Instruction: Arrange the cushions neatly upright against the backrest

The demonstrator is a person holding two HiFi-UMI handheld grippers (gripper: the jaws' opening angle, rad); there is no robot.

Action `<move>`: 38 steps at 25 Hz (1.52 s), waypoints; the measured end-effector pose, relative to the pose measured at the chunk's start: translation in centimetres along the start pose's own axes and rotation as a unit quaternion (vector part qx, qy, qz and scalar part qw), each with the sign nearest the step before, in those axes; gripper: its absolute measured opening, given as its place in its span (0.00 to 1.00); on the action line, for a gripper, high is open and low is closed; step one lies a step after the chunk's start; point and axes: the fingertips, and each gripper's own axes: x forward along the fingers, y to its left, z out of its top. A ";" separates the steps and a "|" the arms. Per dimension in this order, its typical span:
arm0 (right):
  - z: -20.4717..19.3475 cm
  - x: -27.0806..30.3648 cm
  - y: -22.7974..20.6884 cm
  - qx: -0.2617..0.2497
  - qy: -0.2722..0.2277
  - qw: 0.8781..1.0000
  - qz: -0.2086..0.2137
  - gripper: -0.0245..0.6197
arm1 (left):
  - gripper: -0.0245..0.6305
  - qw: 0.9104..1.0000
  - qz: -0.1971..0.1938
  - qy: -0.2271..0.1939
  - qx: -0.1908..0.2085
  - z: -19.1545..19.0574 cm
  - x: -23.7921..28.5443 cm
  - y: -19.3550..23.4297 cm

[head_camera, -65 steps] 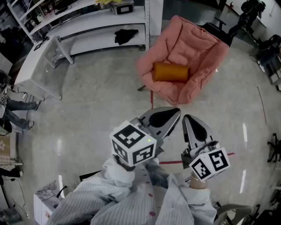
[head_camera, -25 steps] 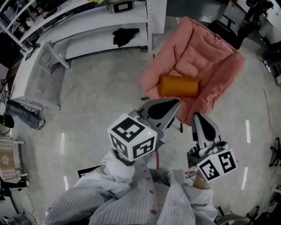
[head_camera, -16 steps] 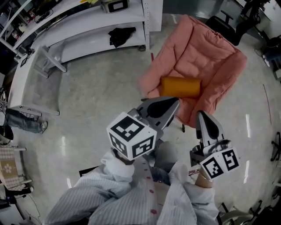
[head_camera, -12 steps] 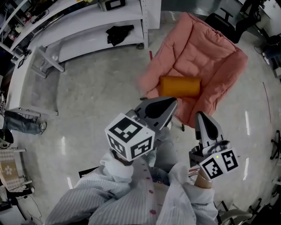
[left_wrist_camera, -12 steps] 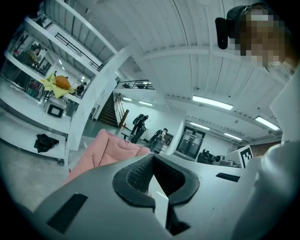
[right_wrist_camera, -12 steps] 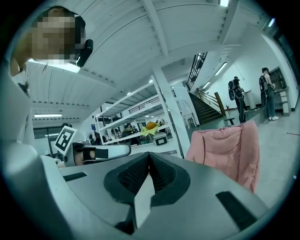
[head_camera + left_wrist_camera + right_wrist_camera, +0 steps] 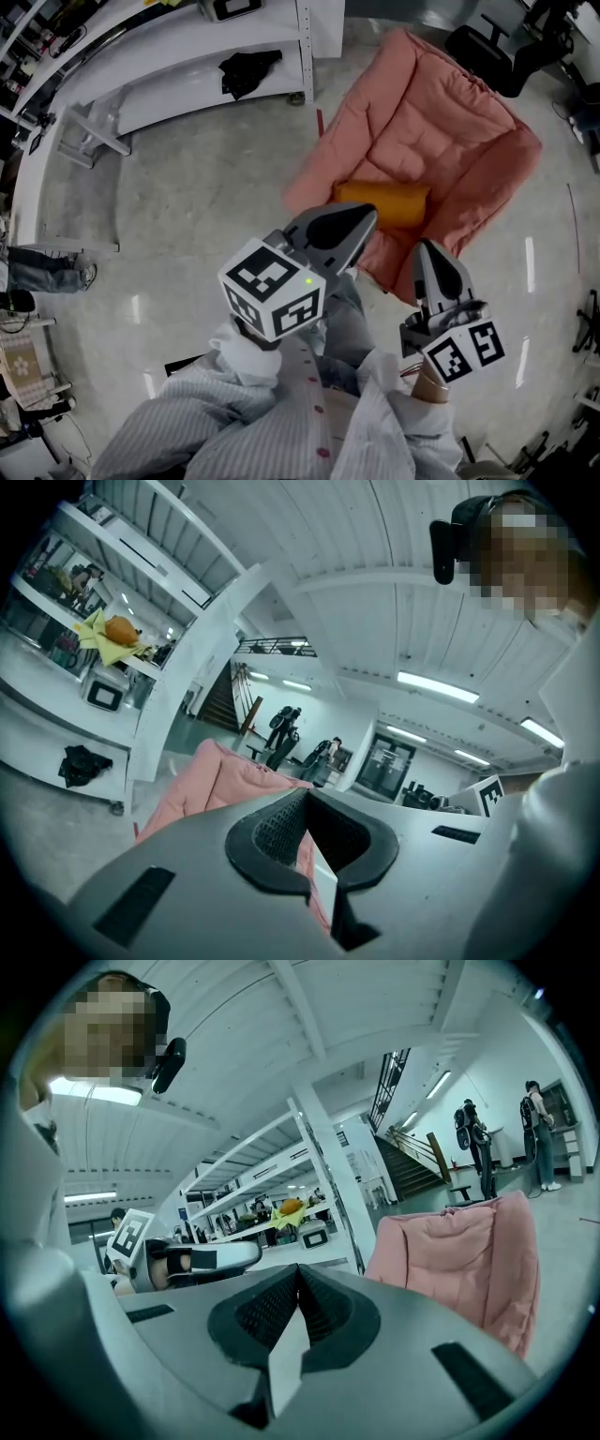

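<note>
though near, cushion (image 7: 384, 202) beyond left gripper (image 7: 367, 218)

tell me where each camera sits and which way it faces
Head view: on the person's head, facing steeply down at pink armchair and orange cushion; striped sleeves, left gripper, right gripper show.
Left gripper view: on that gripper, roughly level along its shut jaws toward the armchair.
Right gripper view: likewise; left gripper alongside.
Shared: all three see the armchair.

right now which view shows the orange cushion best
Head view: the orange cushion lies on the pink chair, partly behind the left hand-held gripper. Both gripper views show only the chair, not the cushion.
</note>
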 end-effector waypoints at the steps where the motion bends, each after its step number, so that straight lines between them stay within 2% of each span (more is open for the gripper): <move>1: 0.5 0.8 -1.0 0.000 0.002 1.000 0.001 0.06 | 0.05 1.000 0.000 0.000 0.000 0.6 1.2 0.6; 7: 3.5 4.7 -7.2 0.004 0.007 1.000 0.005 0.06 | 0.05 1.000 0.004 0.003 0.005 3.2 8.3 3.6; 13: 4.8 7.8 -11.7 0.009 0.023 1.000 0.010 0.06 | 0.05 1.000 0.011 0.013 0.007 4.3 13.4 5.8; 20: 3.8 9.9 -13.9 0.031 0.044 0.999 0.008 0.06 | 0.05 0.999 0.022 0.040 0.001 3.7 15.3 8.2; 27: 3.6 11.9 -16.1 0.040 0.052 0.998 -0.021 0.06 | 0.05 0.998 0.009 0.055 -0.002 4.4 17.0 11.1; 32: 2.4 12.9 -18.1 0.042 0.064 0.996 -0.041 0.06 | 0.05 0.997 0.012 0.072 -0.007 2.9 18.0 13.1; 38: -0.3 14.5 -21.1 0.051 0.089 0.992 -0.067 0.06 | 0.05 0.994 0.031 0.106 -0.028 -0.8 19.1 17.1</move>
